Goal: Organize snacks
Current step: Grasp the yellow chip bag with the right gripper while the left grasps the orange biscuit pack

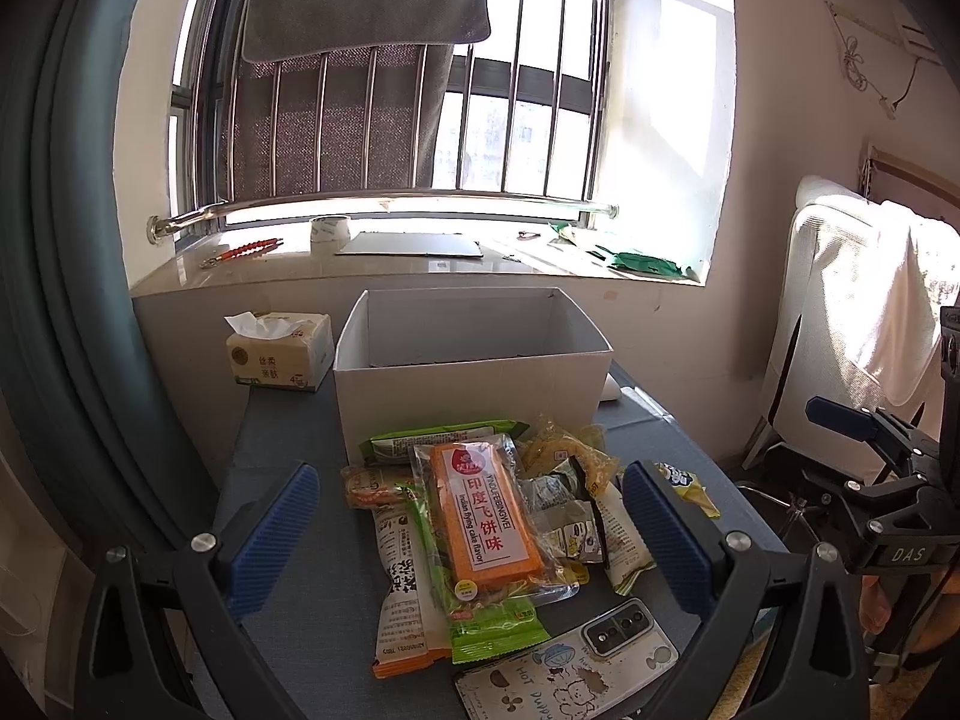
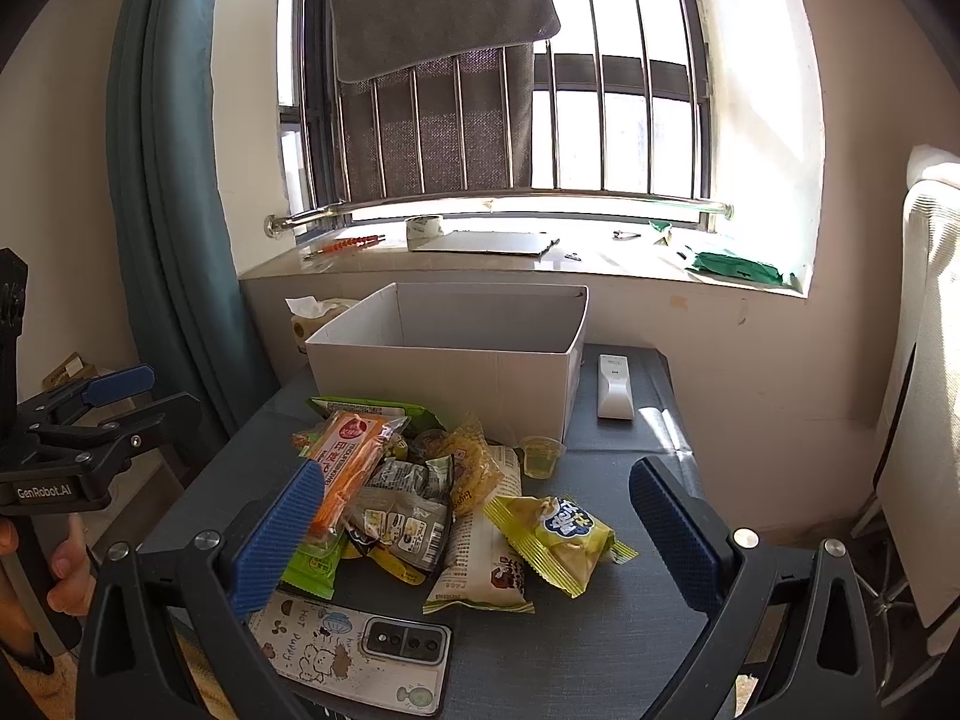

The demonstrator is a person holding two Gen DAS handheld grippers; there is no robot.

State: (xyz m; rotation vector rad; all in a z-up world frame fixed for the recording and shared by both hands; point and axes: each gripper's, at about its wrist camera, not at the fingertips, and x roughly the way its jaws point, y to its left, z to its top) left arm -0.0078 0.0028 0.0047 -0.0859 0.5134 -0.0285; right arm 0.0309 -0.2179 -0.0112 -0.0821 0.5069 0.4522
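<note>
I held the left gripper (image 1: pixel 471 534) and right gripper (image 2: pixel 474 537) wide open, empty, at lower frame before the snack pile (image 2: pixel 444 504); the white box (image 2: pixel 444 372) stood centre frame.

Your way into the box (image 1: pixel 474 384) is from above, its top open; the snack pile (image 1: pixel 480 516) crowds its front wall. A phone (image 2: pixel 354 648) blocks the bench's near edge, while bare bench (image 2: pixel 600 630) lies right of the pile.
</note>
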